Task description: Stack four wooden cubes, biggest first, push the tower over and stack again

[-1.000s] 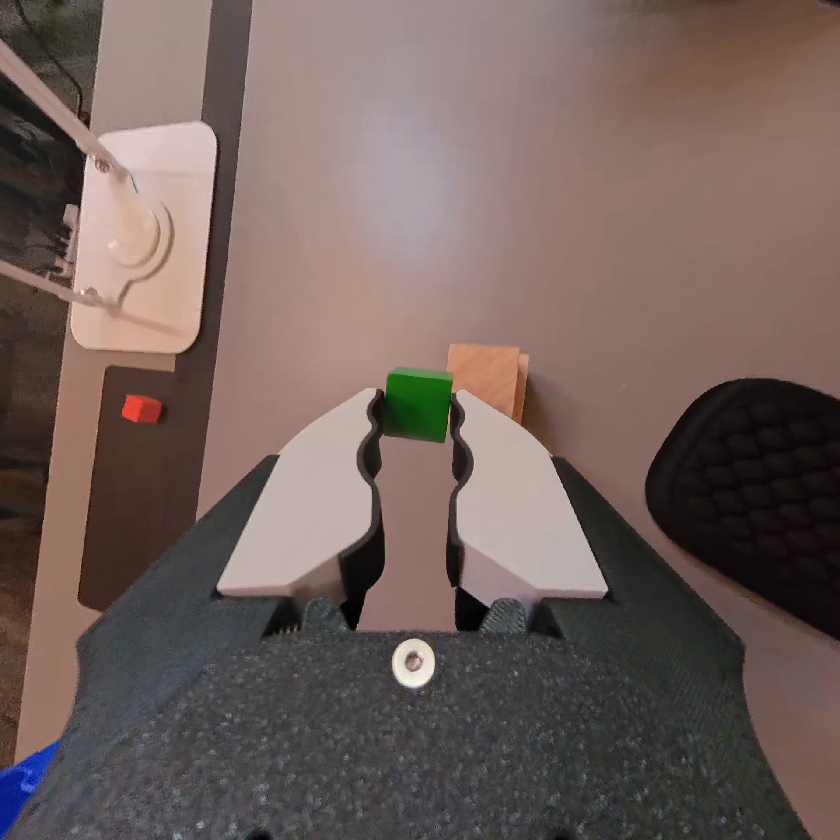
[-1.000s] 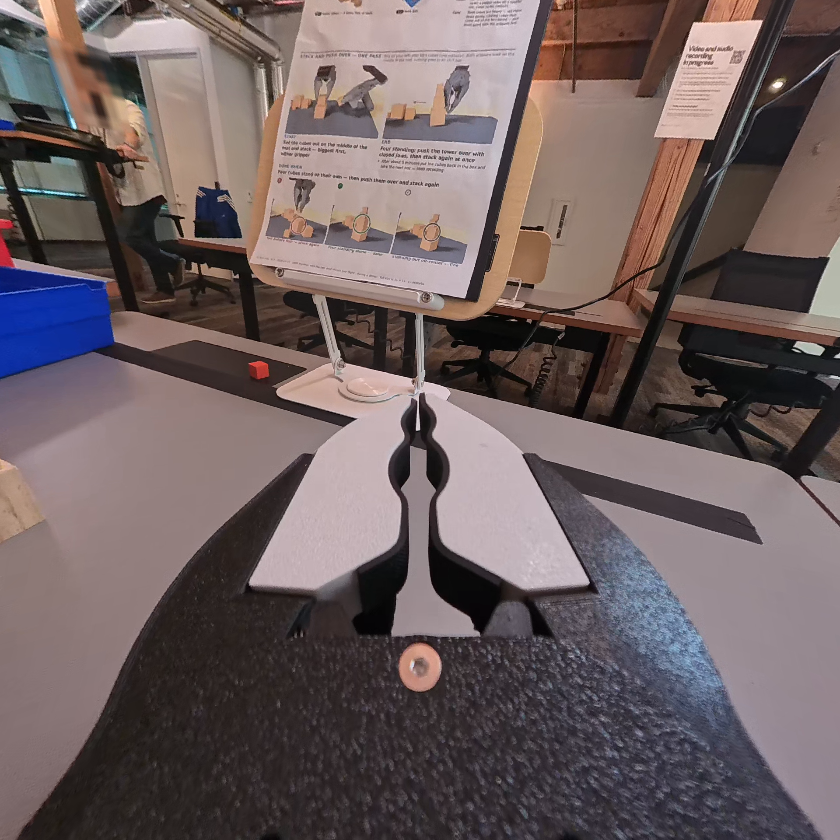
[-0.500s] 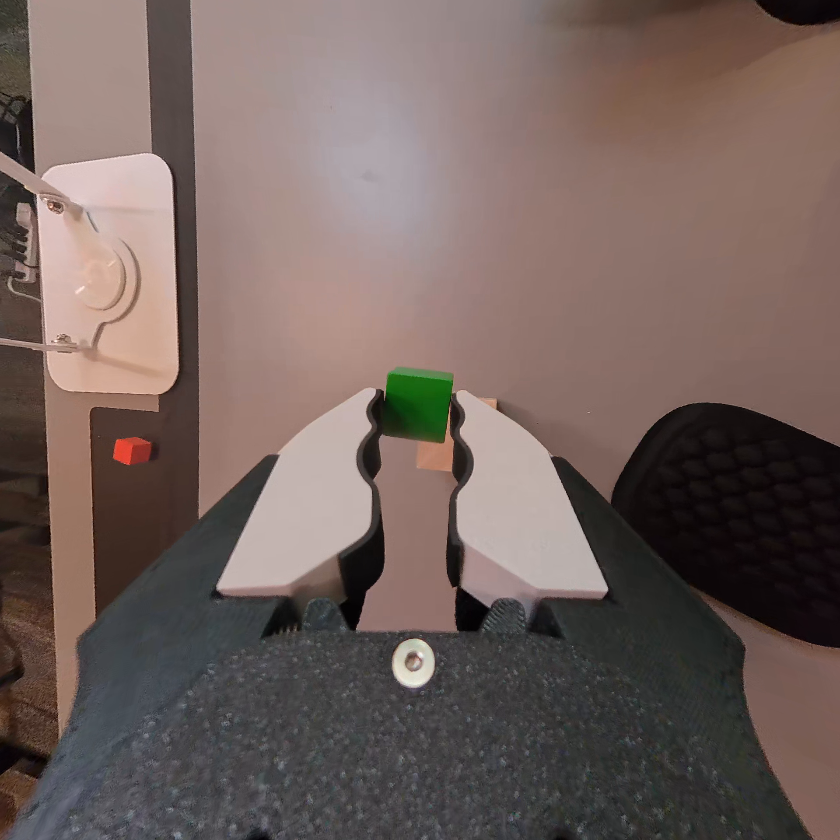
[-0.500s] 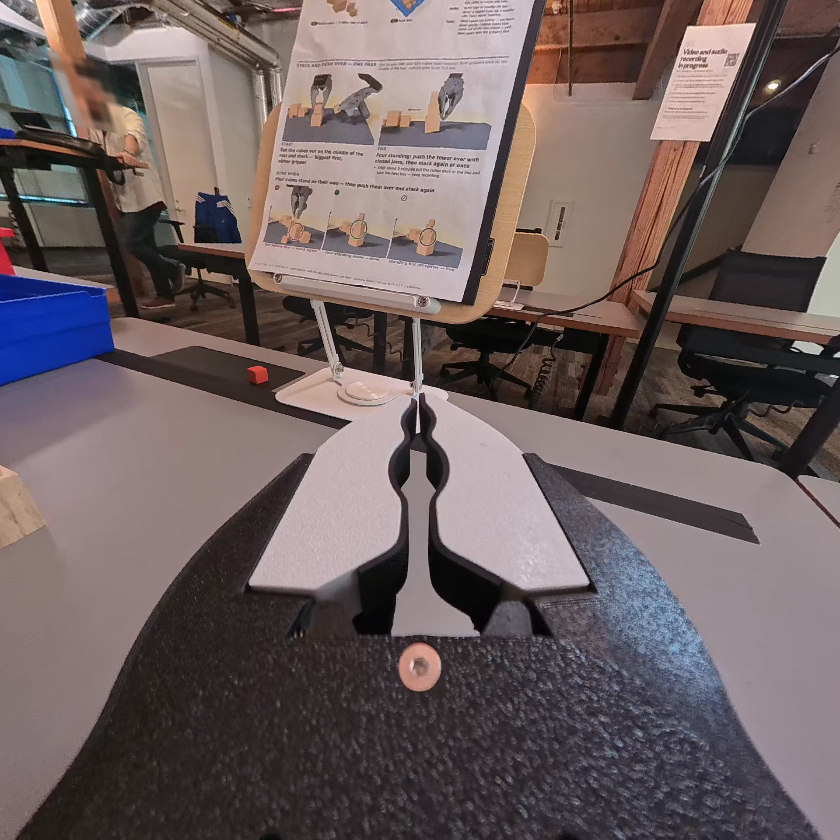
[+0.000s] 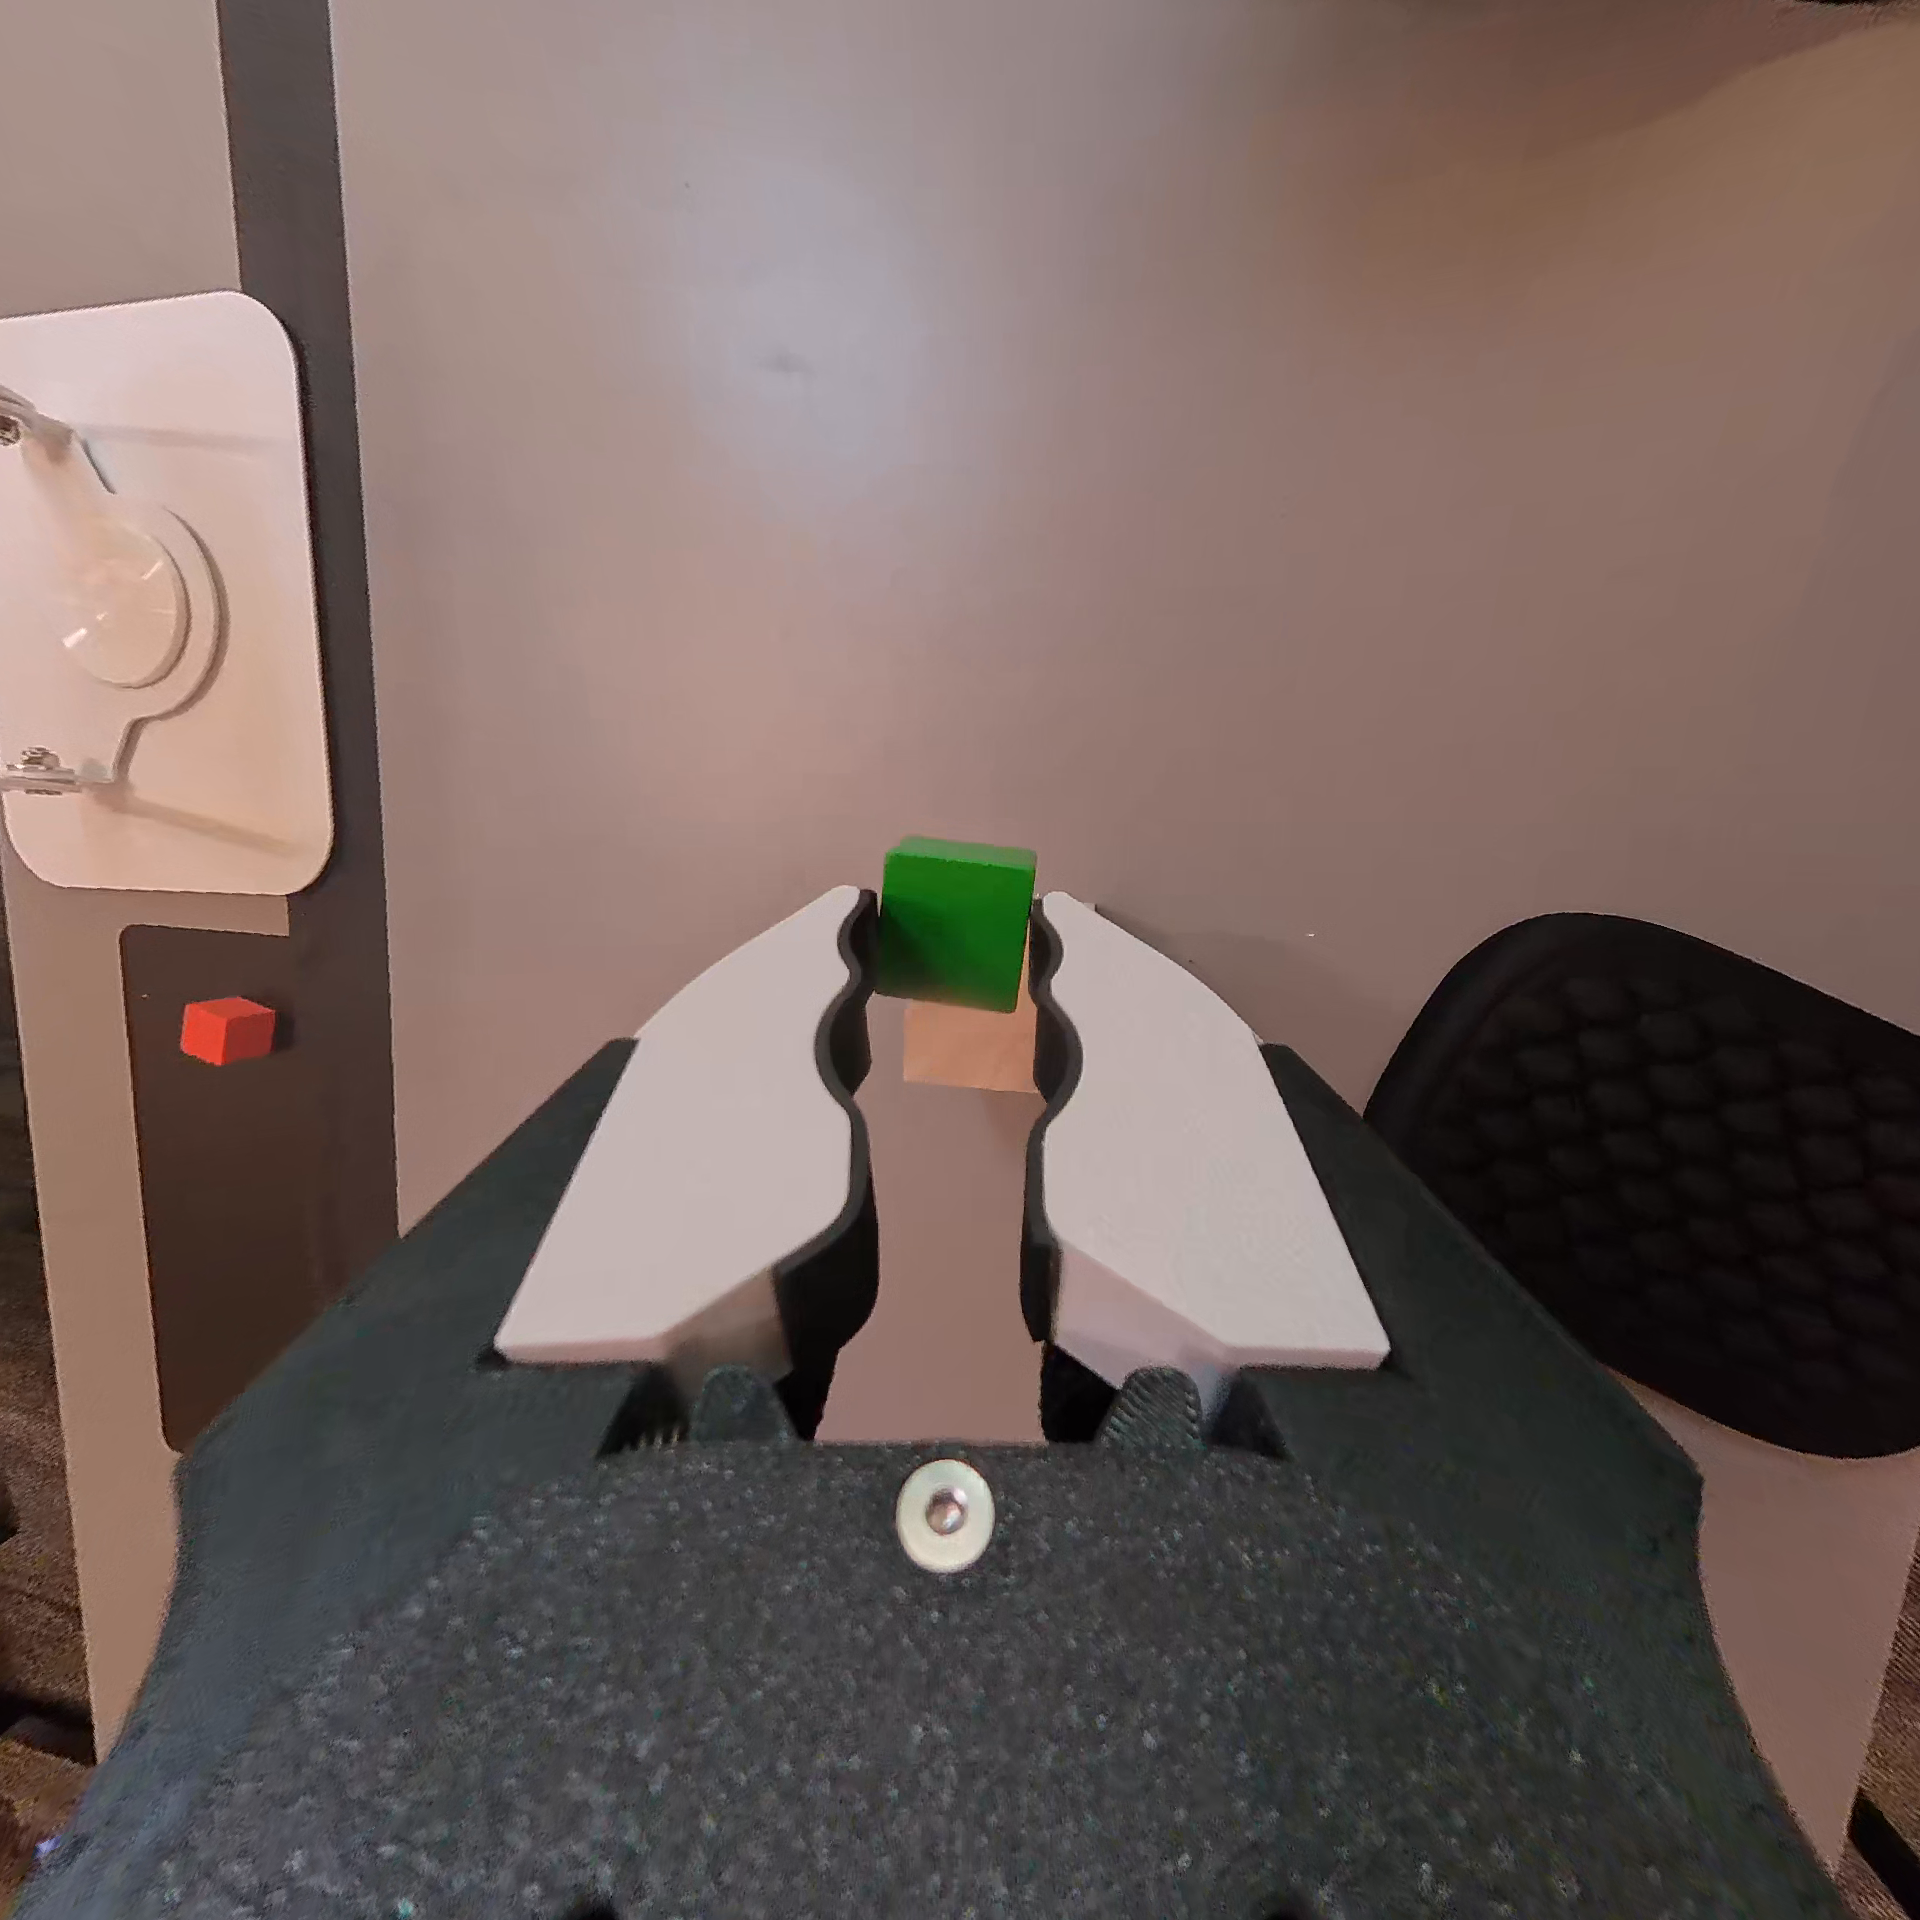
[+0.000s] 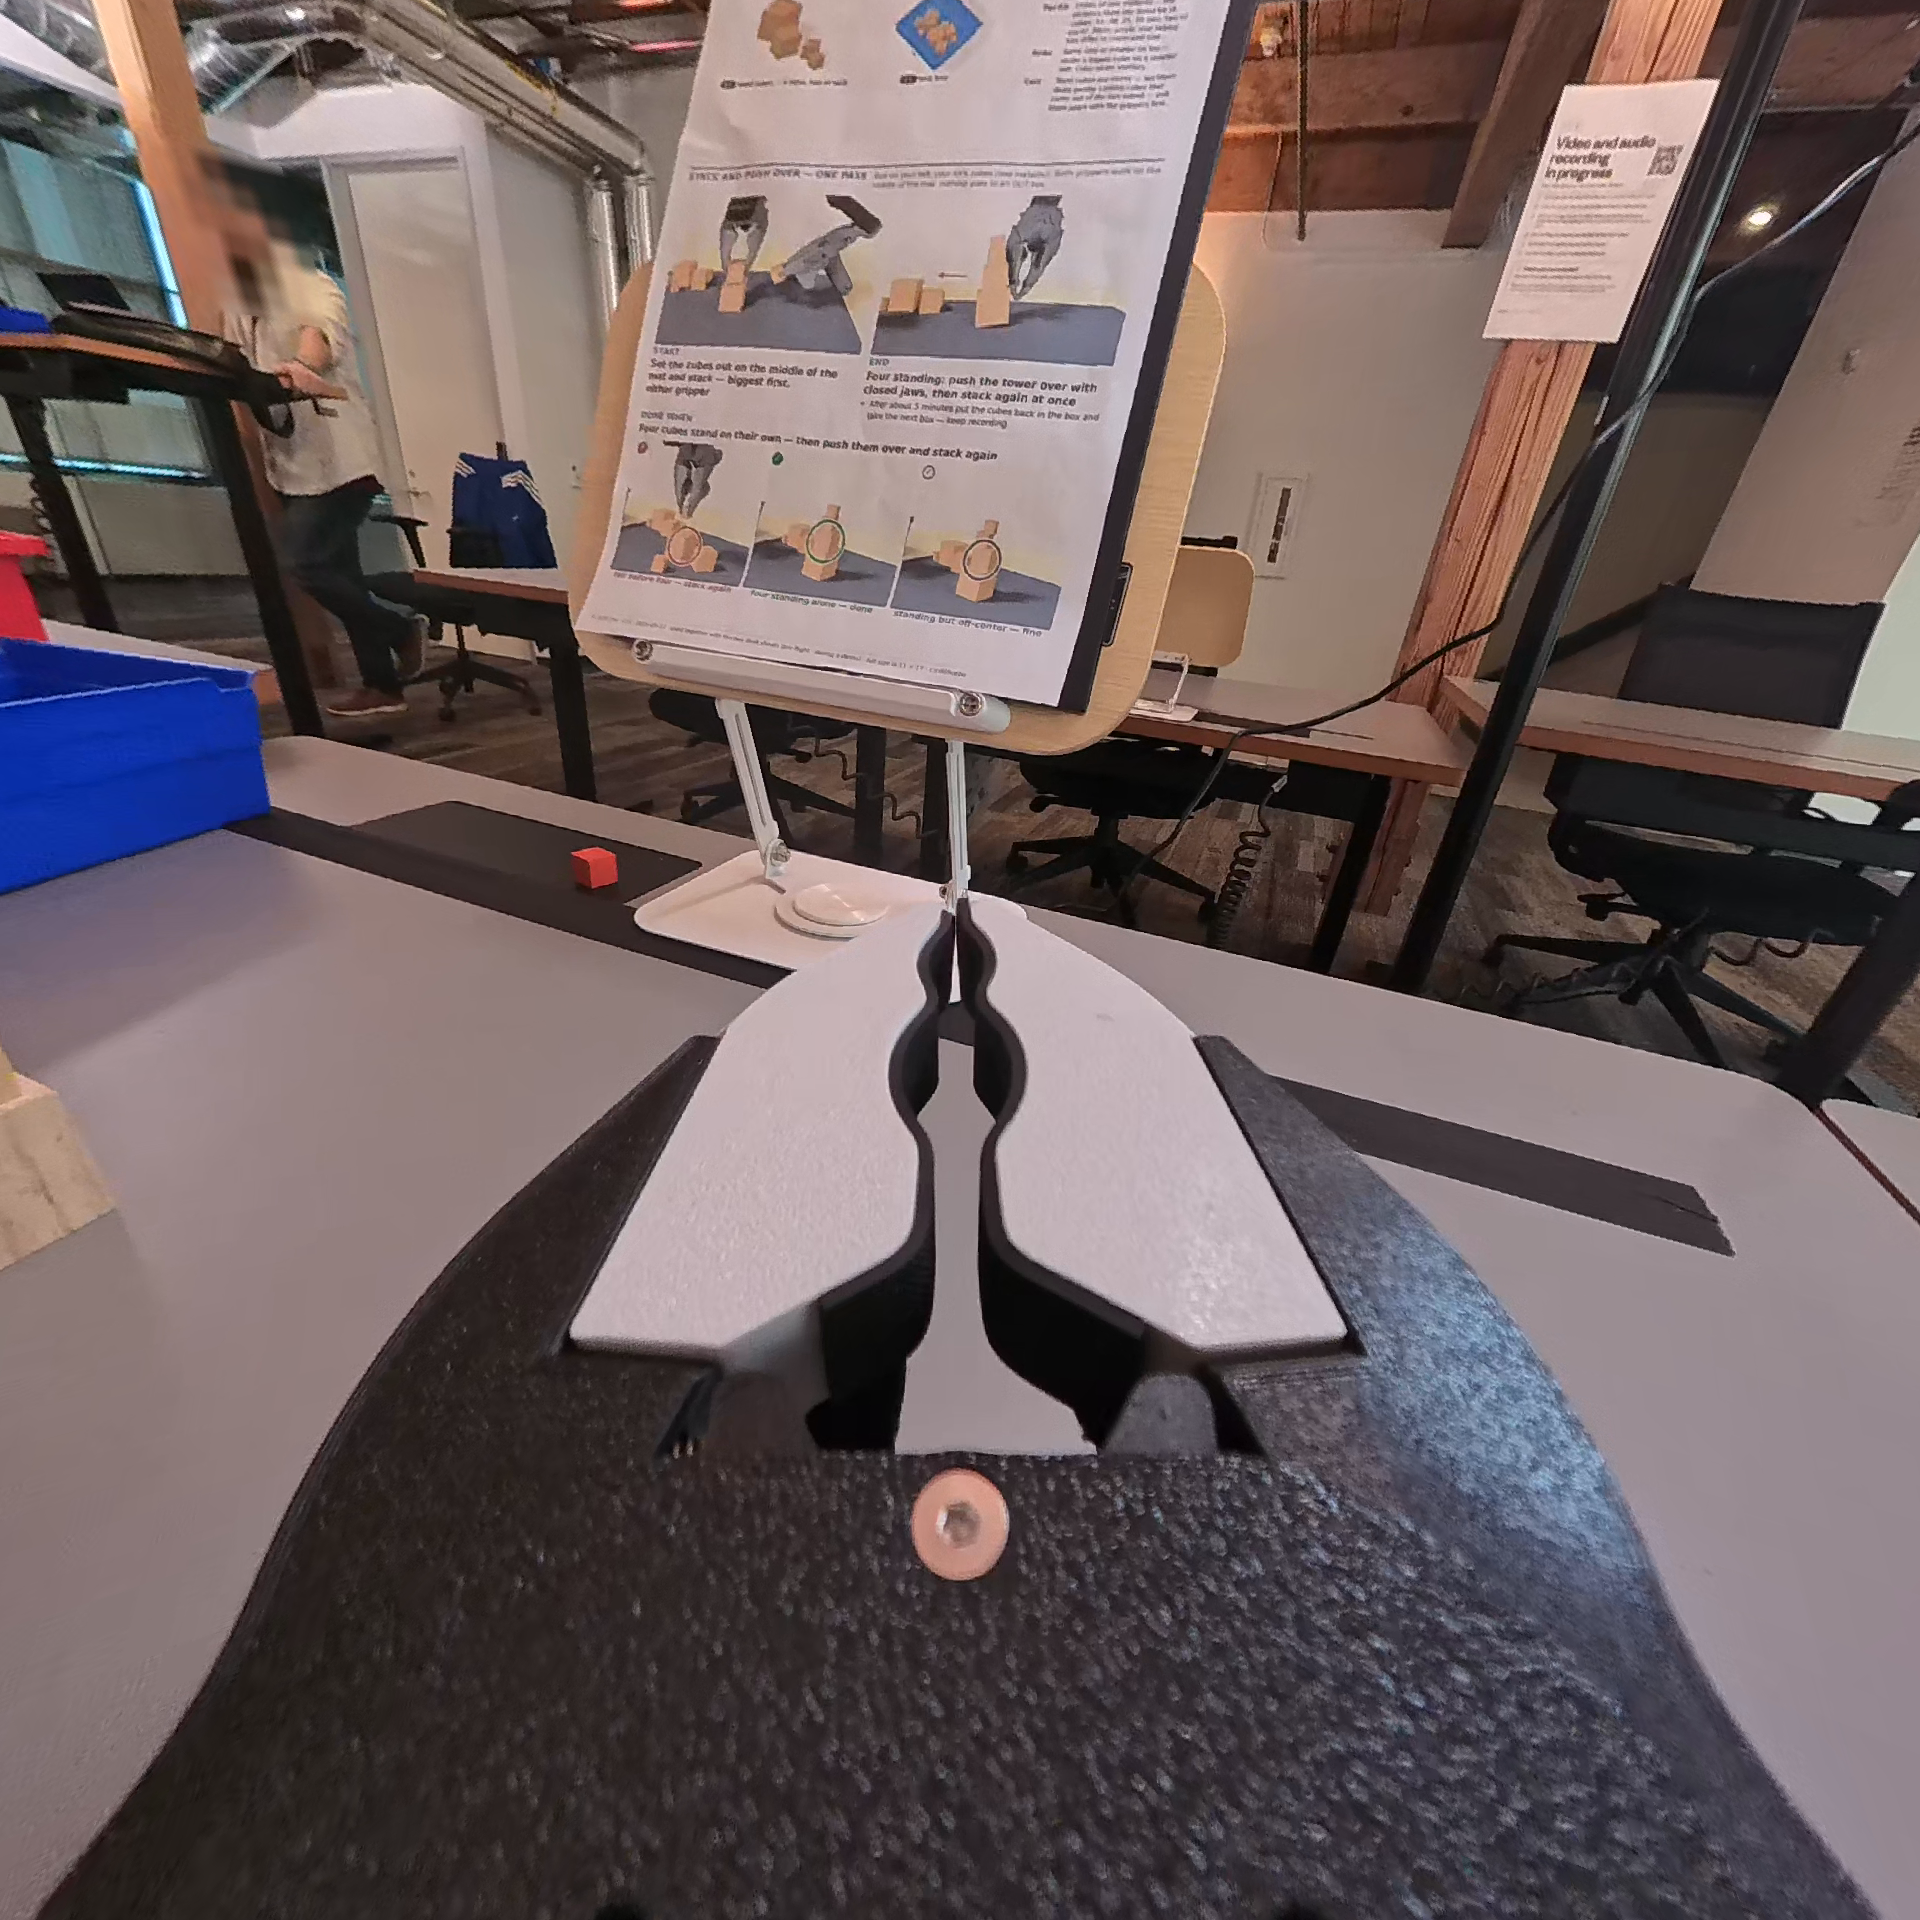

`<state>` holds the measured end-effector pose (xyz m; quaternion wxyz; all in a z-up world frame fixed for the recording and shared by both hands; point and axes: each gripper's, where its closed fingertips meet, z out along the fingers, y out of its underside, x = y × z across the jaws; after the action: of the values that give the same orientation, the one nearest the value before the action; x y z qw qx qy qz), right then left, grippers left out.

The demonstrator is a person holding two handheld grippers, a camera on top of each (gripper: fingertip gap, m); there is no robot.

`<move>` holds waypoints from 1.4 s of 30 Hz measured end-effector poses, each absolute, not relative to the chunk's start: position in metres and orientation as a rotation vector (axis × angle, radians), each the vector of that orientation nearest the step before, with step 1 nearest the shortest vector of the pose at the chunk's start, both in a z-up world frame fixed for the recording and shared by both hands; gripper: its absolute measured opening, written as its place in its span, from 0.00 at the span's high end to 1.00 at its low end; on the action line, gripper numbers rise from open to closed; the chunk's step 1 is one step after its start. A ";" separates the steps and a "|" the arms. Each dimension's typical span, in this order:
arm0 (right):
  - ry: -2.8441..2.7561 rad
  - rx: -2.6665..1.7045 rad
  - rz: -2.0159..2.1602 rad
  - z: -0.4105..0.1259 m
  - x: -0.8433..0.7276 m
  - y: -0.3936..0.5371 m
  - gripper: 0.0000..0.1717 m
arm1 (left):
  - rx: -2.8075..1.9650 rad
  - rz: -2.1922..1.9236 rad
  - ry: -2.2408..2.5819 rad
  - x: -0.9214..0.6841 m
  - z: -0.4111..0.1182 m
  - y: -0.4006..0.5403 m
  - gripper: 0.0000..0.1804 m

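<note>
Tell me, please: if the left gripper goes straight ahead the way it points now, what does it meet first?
Probably the tan wooden block. The left gripper holds a green cube between its fingertips, and the block shows just beyond and below it, with the grey table around it. Depth is unclear, so the cube may reach it first.

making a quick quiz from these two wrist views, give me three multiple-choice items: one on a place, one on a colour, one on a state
1. Where is the small red cube?
A. on the dark mat beside the white stand base
B. inside the blue bin
C. in the right claw

2. What colour is the cube in the left claw?
A. yellow
B. green
C. blue

3. How do the right claw's fingertips stand?
A. wide apart
B. closed on a red cube
C. closed together with nothing between

Answers: A, it sits on the mat next to the base; B, the green cube is pinched between both pads; C, the tips meet.
</note>
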<state>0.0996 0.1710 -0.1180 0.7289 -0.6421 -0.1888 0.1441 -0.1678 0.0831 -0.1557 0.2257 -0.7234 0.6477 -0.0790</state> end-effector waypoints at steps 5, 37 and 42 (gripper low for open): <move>-0.417 -1.421 0.322 -0.119 0.099 0.172 1.00 | -2.027 -0.213 1.795 -0.174 -0.164 0.083 0.85; -0.428 -1.435 0.329 -0.123 0.097 0.172 1.00 | -2.143 -0.206 1.802 -0.196 -0.194 0.083 0.85; -0.429 -1.436 0.328 -0.124 0.097 0.172 1.00 | -2.136 -0.210 1.791 -0.194 -0.194 0.084 0.83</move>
<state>0.0969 0.1719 -0.1238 0.7198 -0.6498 -0.1941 0.1485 -0.1944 0.0844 -0.1941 0.1723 -0.7527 0.6312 -0.0739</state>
